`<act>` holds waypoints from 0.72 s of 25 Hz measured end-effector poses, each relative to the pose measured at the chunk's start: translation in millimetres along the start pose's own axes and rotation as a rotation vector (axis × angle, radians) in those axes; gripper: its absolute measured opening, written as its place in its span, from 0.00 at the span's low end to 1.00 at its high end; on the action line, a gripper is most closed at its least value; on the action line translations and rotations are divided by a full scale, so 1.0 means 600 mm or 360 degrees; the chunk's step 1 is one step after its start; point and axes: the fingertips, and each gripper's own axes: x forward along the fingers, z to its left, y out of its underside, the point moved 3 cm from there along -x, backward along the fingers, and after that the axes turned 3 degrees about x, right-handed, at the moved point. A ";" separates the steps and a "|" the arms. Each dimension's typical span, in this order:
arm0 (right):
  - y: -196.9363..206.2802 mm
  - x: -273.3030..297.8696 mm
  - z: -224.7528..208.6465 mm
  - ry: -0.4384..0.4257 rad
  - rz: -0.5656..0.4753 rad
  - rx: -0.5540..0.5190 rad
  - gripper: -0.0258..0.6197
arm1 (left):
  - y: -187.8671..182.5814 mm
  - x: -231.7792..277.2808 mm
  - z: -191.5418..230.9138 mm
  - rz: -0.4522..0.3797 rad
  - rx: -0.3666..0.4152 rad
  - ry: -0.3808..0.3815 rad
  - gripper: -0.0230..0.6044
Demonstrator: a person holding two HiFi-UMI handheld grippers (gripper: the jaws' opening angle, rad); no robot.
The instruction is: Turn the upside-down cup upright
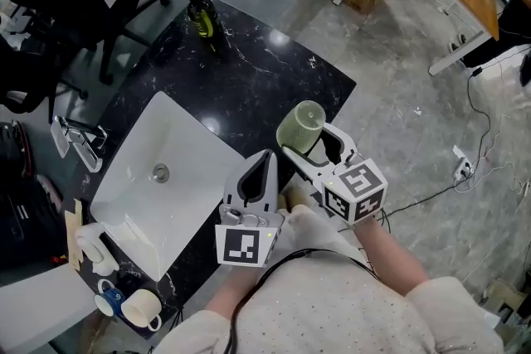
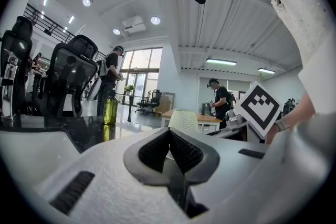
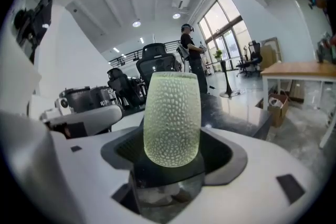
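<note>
A pale green cup (image 1: 301,127) with a bumpy surface is held above the black marble counter (image 1: 249,70), right of the sink. My right gripper (image 1: 309,138) is shut on it. In the right gripper view the cup (image 3: 172,118) stands out along the jaws, its rounded end seated between them and its flat end pointing away. My left gripper (image 1: 266,160) hovers just left of the cup, shut and holding nothing. In the left gripper view its closed jaws (image 2: 170,136) point toward the cup (image 2: 184,119), which shows beyond them. I cannot tell which end of the cup is the mouth.
A white sink (image 1: 133,203) with a faucet (image 1: 79,141) fills the counter's left part. A green soap bottle (image 1: 201,15) stands at the far corner. Mugs (image 1: 133,307) and a white bottle (image 1: 95,249) sit at the near left. The counter's right edge drops to the floor.
</note>
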 end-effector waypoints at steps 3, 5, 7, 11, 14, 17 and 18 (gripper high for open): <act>-0.001 -0.004 0.014 -0.0135 0.0052 0.0289 0.55 | -0.006 -0.013 0.011 -0.0007 0.0032 -0.0035 0.05; -0.001 -0.006 0.023 -0.0235 0.0094 0.0529 0.55 | -0.010 -0.025 0.023 -0.0030 0.0090 -0.0059 0.05; 0.000 -0.007 0.033 -0.0343 0.0132 0.0775 0.55 | -0.015 -0.036 0.031 -0.0041 0.0098 -0.0084 0.05; 0.001 -0.004 0.053 -0.0578 0.0186 0.1227 0.55 | -0.011 -0.051 0.039 -0.0009 0.0082 -0.0129 0.05; 0.010 0.001 0.059 -0.0671 0.0224 0.1467 0.55 | -0.006 -0.049 0.030 0.0003 0.0020 -0.0150 0.05; 0.015 0.003 0.068 -0.0774 0.0220 0.1776 0.55 | -0.010 -0.044 0.022 -0.0007 -0.0020 -0.0161 0.05; 0.015 0.004 0.073 -0.0817 0.0212 0.1883 0.55 | -0.012 -0.043 0.022 -0.0012 -0.0013 -0.0160 0.05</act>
